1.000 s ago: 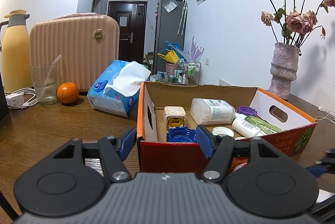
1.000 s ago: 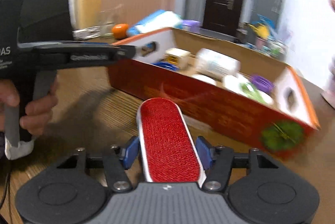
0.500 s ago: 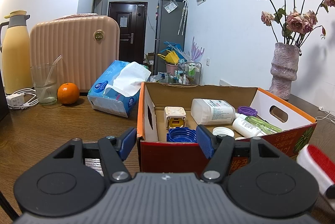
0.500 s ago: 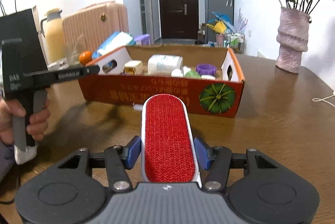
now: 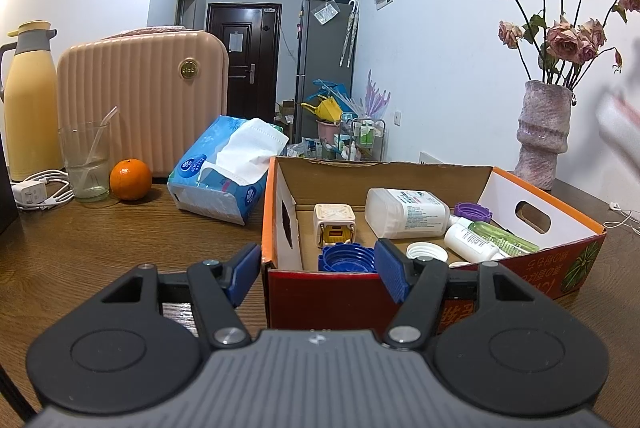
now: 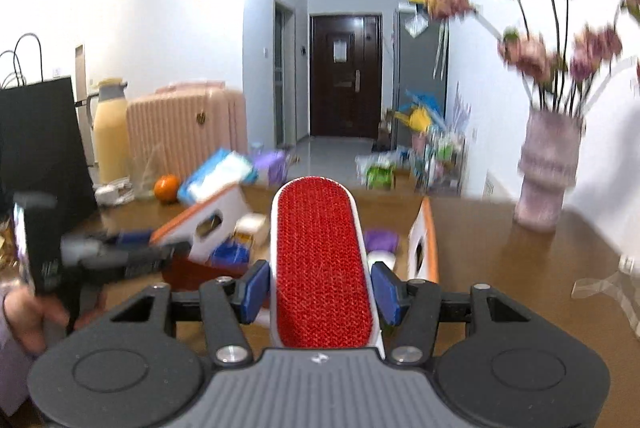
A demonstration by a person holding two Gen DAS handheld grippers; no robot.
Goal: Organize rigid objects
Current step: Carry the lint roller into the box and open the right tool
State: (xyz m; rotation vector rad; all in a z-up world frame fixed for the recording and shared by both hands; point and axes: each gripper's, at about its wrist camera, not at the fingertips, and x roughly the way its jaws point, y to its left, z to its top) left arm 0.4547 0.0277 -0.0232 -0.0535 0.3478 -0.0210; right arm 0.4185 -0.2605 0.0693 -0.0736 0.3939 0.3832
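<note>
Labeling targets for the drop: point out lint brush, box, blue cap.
lint brush (image 6: 322,260), right wrist view, middle of red pad
box (image 5: 332,294), left wrist view, red front wall
blue cap (image 5: 346,257), left wrist view, ribbed rim

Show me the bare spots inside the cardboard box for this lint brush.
In the cardboard box, bare floor lies along the back wall behind the charger cube, and beside the left wall. The front and right are crowded: blue cap, white bottle, purple cap, white lid, small bottles.
</note>
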